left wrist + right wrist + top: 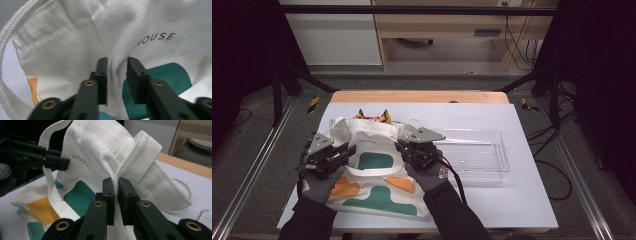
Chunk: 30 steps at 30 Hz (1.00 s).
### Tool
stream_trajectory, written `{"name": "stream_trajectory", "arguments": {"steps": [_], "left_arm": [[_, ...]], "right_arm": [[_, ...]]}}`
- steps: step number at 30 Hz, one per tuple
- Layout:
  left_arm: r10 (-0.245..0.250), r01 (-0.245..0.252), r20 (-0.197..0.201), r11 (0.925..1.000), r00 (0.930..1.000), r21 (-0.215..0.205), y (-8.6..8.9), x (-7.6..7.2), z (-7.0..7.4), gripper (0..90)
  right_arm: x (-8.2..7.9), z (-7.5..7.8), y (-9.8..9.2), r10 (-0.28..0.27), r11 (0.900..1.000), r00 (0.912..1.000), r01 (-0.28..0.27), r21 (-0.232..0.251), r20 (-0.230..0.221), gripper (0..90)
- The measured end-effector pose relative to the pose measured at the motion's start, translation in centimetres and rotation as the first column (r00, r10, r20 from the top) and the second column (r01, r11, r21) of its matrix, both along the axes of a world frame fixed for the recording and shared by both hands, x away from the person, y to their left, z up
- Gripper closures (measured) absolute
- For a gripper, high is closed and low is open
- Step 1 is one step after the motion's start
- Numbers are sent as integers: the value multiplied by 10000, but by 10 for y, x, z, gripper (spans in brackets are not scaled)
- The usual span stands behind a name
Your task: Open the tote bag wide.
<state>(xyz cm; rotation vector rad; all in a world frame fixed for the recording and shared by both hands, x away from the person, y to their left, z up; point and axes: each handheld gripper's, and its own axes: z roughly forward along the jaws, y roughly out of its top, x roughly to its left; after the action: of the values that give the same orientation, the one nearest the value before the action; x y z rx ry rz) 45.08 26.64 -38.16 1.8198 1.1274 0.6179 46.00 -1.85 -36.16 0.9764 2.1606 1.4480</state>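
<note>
White tabletop [512, 200] carries a cream tote bag [377, 170] at its 9 o'clock side, a clear plastic tray [477, 155] lying at the bag's 3 o'clock. Right gripper [116, 185] — jaws pressed together on a fold of the bag's cloth. Left gripper [117, 65] — jaws slightly apart, a ridge of bag cloth between them.

Both grippers are black: left gripper [343, 151], right gripper [400, 146]. Each carries a grey three-cornered plate on top and trails a black cable. The jaws are flat black blocks with small screw holes. The arms behind them are black with brass-coloured rivets at the joints. The person wears dark sleeves and grey gloves, left hand [318, 184], right hand [430, 174]; the right glove has a red-and-white patch.
</note>
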Motion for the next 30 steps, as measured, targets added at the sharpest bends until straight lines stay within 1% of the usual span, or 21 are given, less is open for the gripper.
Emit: {"name": "stream_trajectory", "arguments": {"steps": [2, 3, 4, 5, 8, 11, 13, 15, 16, 19, 20, 21, 22, 26, 30], "left_arm": [[-142, 143, -65, 9998, 9999, 155, -2, -4, 1, 838], [-184, 186, -85, 9995, 9998, 237, -2, -5, 0, 850], [-184, 186, -85, 9995, 9998, 237, -2, -5, 0, 860], [-224, 227, -112, 9994, 9997, 257, -3, -8, 0, 865], [-270, 272, -99, 9993, 9996, 248, -3, -12, -1, 871], [-285, 286, -89, 9995, 9996, 162, -1, -18, -3, 872], [-275, 275, -98, 9996, 9996, 46, 0, -21, -5, 873], [-268, 269, -98, 9996, 9996, 17, 1, -23, -5, 873], [-256, 256, -68, 9997, 9996, 4, 1, -26, -7, 873], [-228, 228, -22, 9997, 9997, 71, 1, -32, -9, 873], [-228, 228, -22, 9997, 9997, 71, 1, -32, -9, 873], [-232, 232, -6, 9997, 9997, 87, 2, -35, -10, 872], [-211, 211, 11, 9997, 9998, 75, 2, -37, -12, 872], [-260, 260, -43, 9996, 9997, 87, 4, -42, -15, 873], [-405, 409, -179, 9989, 9990, 212, 5, -49, -21, 872]], "right_arm": [[-6, -3, -1, 92, 9999, 9999, -92, 48, -49, 838], [-7, -5, -2, 104, 9999, 9999, -104, 33, -26, 837], [-9, -6, -3, 119, 9999, 9999, -119, 46, -36, 836], [-10, -8, -3, 108, 9999, 9999, -108, 58, -75, 835], [-11, -11, -4, 144, 9998, 9998, -143, 121, -118, 833], [-13, -15, -5, 236, 9994, 9995, -230, 255, -227, 828], [-13, -17, -5, 257, 9992, 9994, -250, 309, -213, 829], [-14, -17, -5, 259, 9991, 9994, -250, 353, -236, 829], [-15, -18, -5, 245, 9991, 9994, -236, 354, -242, 831], [-18, -19, -4, 275, 9992, 9994, -269, 302, -209, 831], [-18, -19, -4, 275, 9992, 9994, -269, 302, -209, 831], [-21, -21, -2, 268, 9995, 9995, -265, 193, -159, 831], [-22, -21, -2, 272, 9995, 9995, -269, 181, -179, 831], [-26, -23, -1, 341, 9993, 9992, -337, 170, -204, 830], [-30, -31, 0, 418, 9989, 9985, -410, 232, -344, 829]]}}
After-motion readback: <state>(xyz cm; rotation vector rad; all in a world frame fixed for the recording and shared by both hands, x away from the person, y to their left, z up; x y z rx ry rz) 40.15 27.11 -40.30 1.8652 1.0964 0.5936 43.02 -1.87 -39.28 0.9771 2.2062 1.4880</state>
